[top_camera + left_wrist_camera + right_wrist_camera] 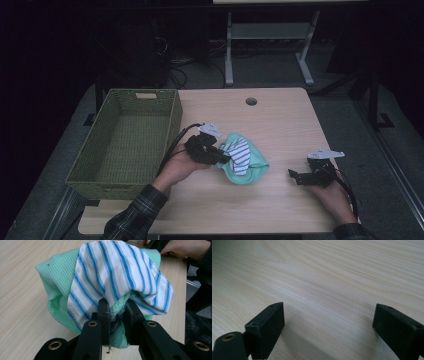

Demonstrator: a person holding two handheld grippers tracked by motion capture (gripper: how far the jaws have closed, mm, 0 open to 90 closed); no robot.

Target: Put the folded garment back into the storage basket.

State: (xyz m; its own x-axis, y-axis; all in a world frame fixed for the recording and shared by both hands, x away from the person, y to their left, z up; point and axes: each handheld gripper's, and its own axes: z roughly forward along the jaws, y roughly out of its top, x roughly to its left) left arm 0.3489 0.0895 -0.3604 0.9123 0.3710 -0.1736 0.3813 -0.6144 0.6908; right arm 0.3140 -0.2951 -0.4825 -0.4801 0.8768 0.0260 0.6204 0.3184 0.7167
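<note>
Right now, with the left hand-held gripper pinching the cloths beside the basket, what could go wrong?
The left hand-held gripper pinches only a small fold of the green cloth and striped cloth, so one might slip free. The hanging bundle could also snag the basket rim. The right hand-held gripper is open, too far away to help.

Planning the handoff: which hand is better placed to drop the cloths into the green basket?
Left. Its tongs are shut on the bunched cloths, right beside the green basket. The right tongs stand open over bare table, farther from the basket.
</note>
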